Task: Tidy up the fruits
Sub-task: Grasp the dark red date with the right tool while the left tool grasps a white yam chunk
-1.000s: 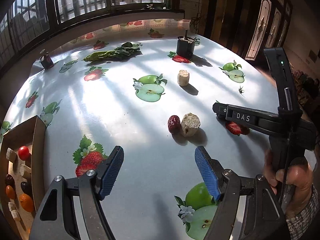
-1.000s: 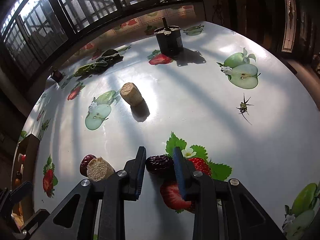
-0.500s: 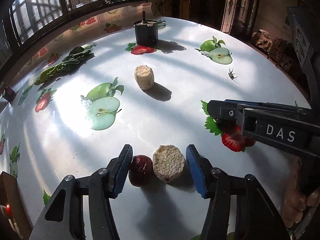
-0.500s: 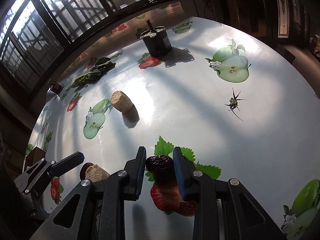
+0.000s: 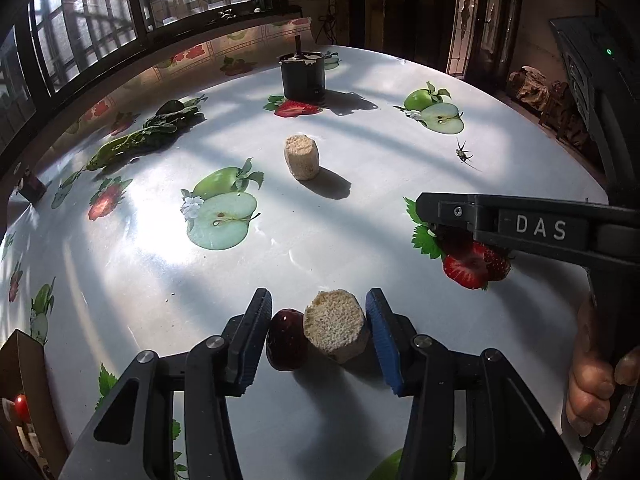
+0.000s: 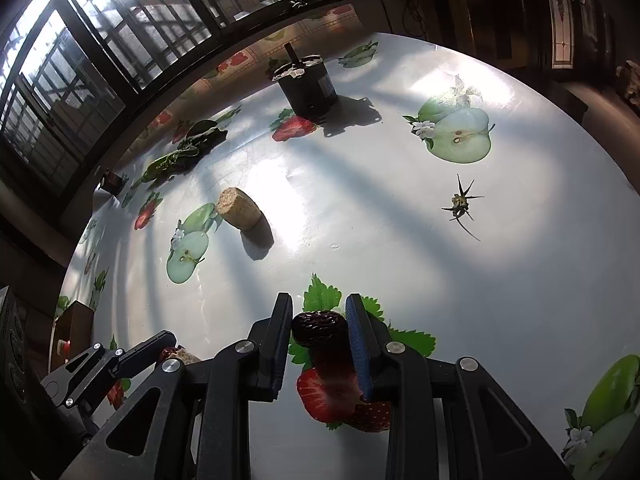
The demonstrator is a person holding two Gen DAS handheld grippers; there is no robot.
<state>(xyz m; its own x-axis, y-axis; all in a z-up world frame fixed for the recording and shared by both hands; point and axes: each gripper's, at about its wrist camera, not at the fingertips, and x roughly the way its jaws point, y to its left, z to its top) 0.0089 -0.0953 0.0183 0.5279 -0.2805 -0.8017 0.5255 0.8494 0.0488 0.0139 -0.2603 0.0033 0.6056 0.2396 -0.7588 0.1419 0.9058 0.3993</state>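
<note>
A red date [image 5: 286,344] and a beige porous chunk [image 5: 336,330] lie side by side on the fruit-print tablecloth [image 5: 320,240]. My left gripper [image 5: 318,330] straddles both, its jaws closing, the left pad touching the date and the right pad at the chunk's edge. My right gripper [image 6: 318,312] is shut on a dark wrinkled date [image 6: 318,328], held over a printed strawberry. In the left wrist view the right gripper [image 5: 426,210] reaches in from the right, a hand [image 5: 588,392] on its grip. The left gripper's fingers [image 6: 140,352] show in the right wrist view.
A second beige chunk [image 5: 302,158] lies mid-table. At the back stand a black cylindrical can [image 5: 302,78] and leafy greens [image 5: 140,138]. A small insect-like thing [image 5: 462,154] sits at the right. A cardboard box [image 5: 24,372] with a cherry tomato [image 5: 21,406] stands at the left edge.
My left gripper swung over to the red date and beige chunk, came down around them and narrowed its jaws. The right gripper kept hold of the dark date, nearly still.
</note>
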